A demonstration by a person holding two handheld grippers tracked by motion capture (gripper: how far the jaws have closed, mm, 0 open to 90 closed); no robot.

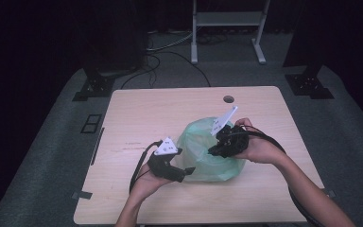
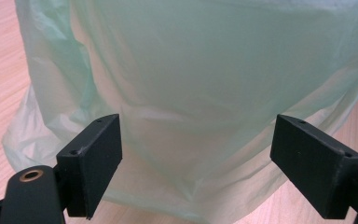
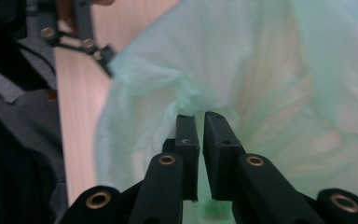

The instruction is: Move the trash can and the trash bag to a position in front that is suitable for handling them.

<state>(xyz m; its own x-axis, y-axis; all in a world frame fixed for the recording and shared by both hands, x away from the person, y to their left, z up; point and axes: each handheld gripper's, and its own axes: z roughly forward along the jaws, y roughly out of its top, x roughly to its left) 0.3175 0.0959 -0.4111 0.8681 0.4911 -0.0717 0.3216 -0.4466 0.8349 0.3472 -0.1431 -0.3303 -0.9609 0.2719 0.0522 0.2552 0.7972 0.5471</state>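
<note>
Bag (image 1: pixel 210 153) of thin green plastic sits dead ahead between my left gripper's (image 2: pixel 198 170) wide-open jaws, nearer than my right gripper (image 3: pixel 200 140), pinched on its gathered film

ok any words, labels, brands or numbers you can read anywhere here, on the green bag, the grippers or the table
None: no readable text in any view.
The translucent pale green plastic bag is plain, with no print.
The black left gripper and black right gripper carry no lettering, only brass rivets and screw holes.
The grey three-cornered plates show small dark marks, too small to read as text.
The light wooden table bears no label.
</note>
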